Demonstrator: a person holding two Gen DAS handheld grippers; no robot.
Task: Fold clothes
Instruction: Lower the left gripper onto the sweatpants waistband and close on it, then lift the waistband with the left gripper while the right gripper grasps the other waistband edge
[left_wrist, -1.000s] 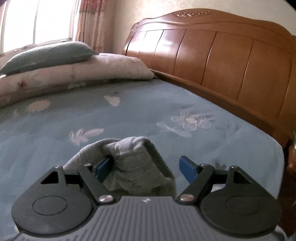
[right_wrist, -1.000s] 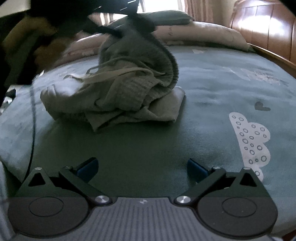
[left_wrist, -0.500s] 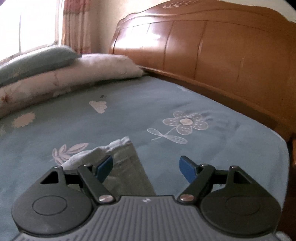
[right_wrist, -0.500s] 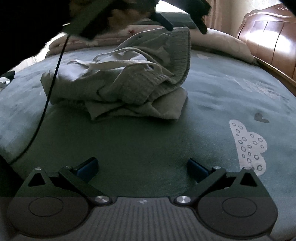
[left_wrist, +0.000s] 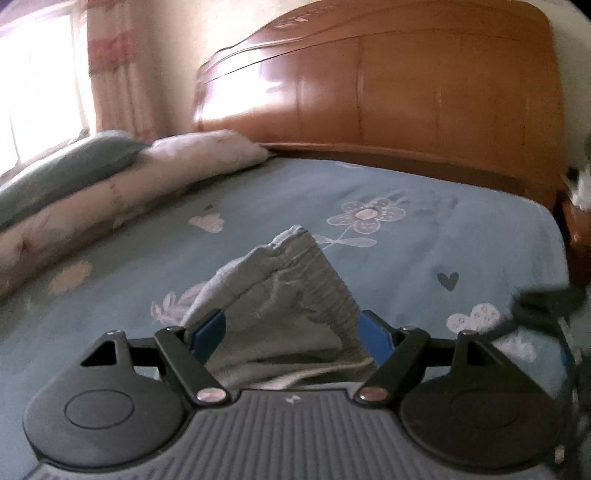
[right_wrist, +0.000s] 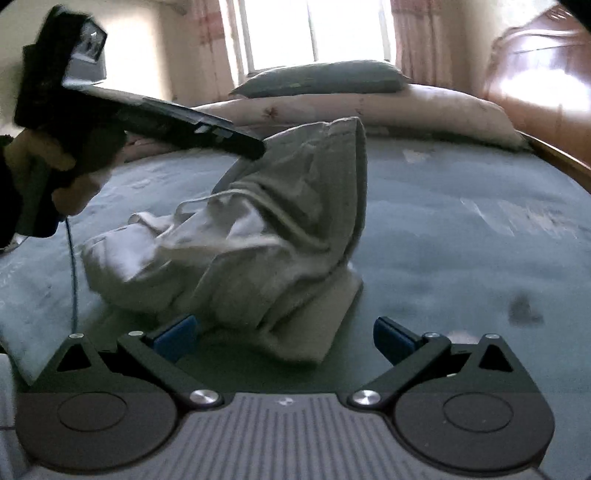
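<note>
A crumpled grey garment (right_wrist: 266, 236) with a ribbed waistband and pale drawstrings lies on the blue bed sheet (right_wrist: 461, 229). One part of it stands up in a tall peak. In the right wrist view my left gripper (right_wrist: 221, 136), held by a hand (right_wrist: 66, 177), reaches in from the left with its tip against the raised part. In the left wrist view the waistband (left_wrist: 295, 288) rises between the left gripper's (left_wrist: 291, 336) wide-apart blue pads. My right gripper (right_wrist: 282, 338) is open, low over the sheet, with the garment's near edge between its fingertips.
Pillows (right_wrist: 332, 79) and a rolled floral quilt (left_wrist: 110, 199) line the far side under a bright window. A wooden headboard (left_wrist: 406, 92) runs along one edge. A blue cable (right_wrist: 72, 266) hangs from the left gripper. Bare sheet lies to the right of the garment.
The garment's waistband has risen into a tall peak at the left gripper. My right gripper has moved closer, so the garment's near edge now sits between its fingers.
</note>
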